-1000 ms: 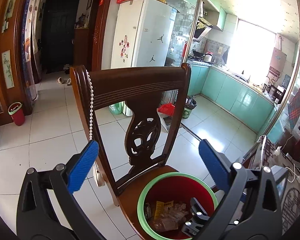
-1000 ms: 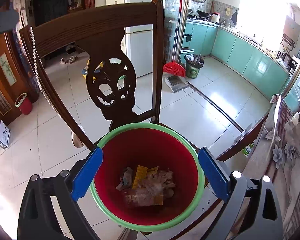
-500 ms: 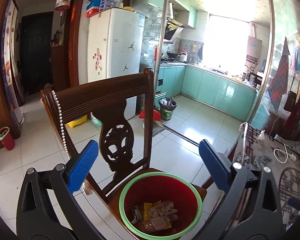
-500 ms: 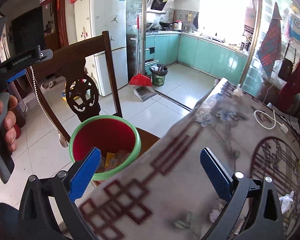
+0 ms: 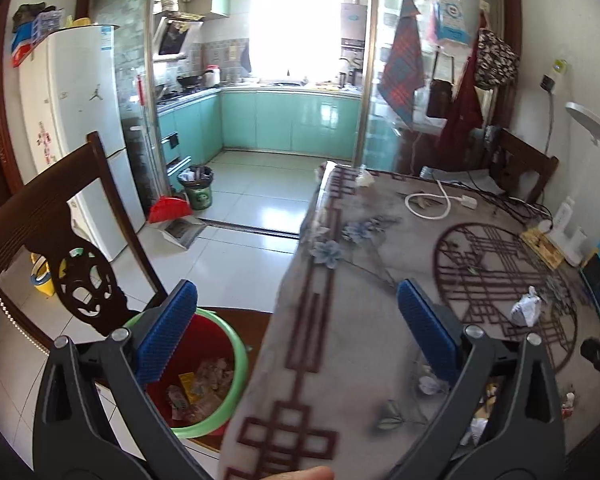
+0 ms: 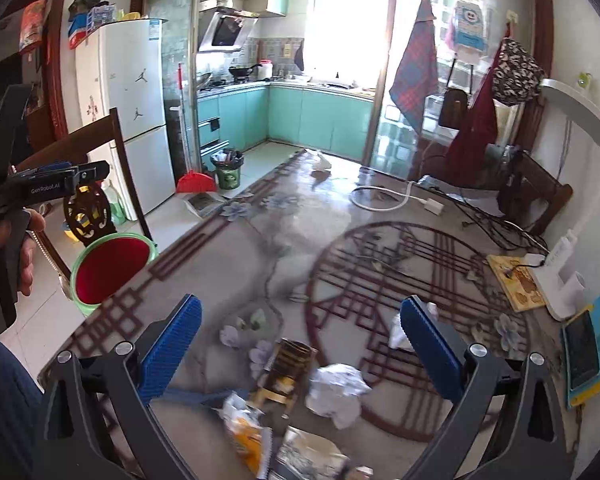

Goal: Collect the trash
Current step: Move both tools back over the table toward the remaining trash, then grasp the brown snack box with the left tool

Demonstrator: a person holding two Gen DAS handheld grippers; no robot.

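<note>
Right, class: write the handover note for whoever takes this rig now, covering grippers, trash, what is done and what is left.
Left gripper: open, holding nothing, over the table's edge near the red bin.
Right gripper: open, holding nothing, above the trash pile.
The bin stands on the chair seat; wrappers already lie inside.
Left on the table: crumpled white paper, orange snack wrapper, black-and-gold packet, a second paper ball.
Next, probably: grasp the nearest piece and carry it to the bin.
</note>
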